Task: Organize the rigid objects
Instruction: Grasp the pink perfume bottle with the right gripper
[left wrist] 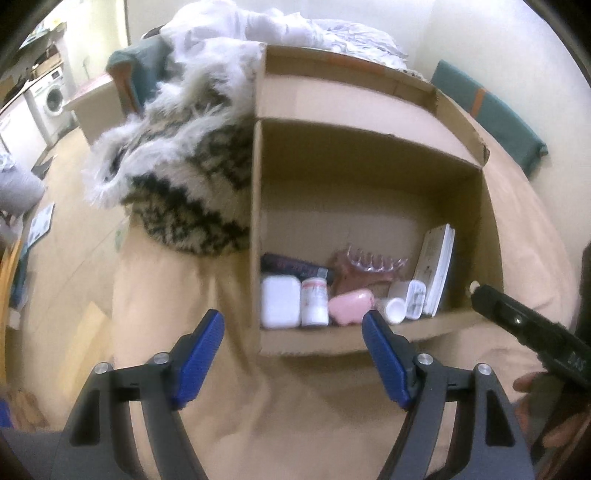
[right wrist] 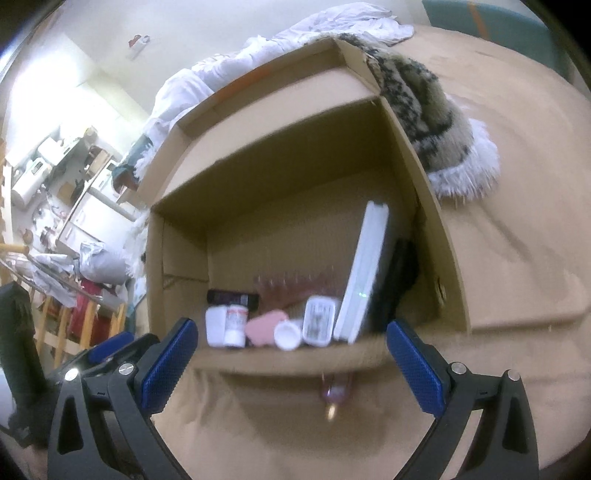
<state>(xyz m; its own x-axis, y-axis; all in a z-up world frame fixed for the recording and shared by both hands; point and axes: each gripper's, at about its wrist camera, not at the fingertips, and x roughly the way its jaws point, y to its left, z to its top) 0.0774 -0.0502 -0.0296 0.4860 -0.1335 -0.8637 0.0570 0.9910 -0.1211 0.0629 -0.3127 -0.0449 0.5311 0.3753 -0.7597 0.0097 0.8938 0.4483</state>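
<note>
Looking down along both grippers at a cardboard box (left wrist: 369, 206) that sits on a tan bed sheet (left wrist: 314, 413). The box is open at the top and split by a cardboard divider; the far compartment shows no contents from my view, and the near compartment holds all the rigid items.

Left gripper (left wrist: 293, 332): jaws spread wide, nothing between the blue pads, hovering just short of the box's near wall. Right gripper (right wrist: 290, 345): also wide apart and empty, likewise in front of the near wall.

Contents of the near compartment, lined up along the front wall, left to right in the left wrist view: white case (left wrist: 280, 302), white bottle with red label (left wrist: 314, 301), pink item (left wrist: 351, 304), small white round cap (left wrist: 393, 308), clear small box (left wrist: 415, 297), and a white flat device (left wrist: 437, 269) standing on edge, leaning toward the right wall. Behind that row: a dark tube (left wrist: 295, 266) lying flat and a translucent pink hair claw (left wrist: 369, 264).

In the right wrist view a small pinkish, shiny thing (right wrist: 334, 395) lies on the sheet outside the box, just beside its near wall; too blurred to identify.

A furry black-and-white patterned blanket (left wrist: 177, 173) is heaped against the box's side, with white bedding (left wrist: 258, 26) behind it.
</note>
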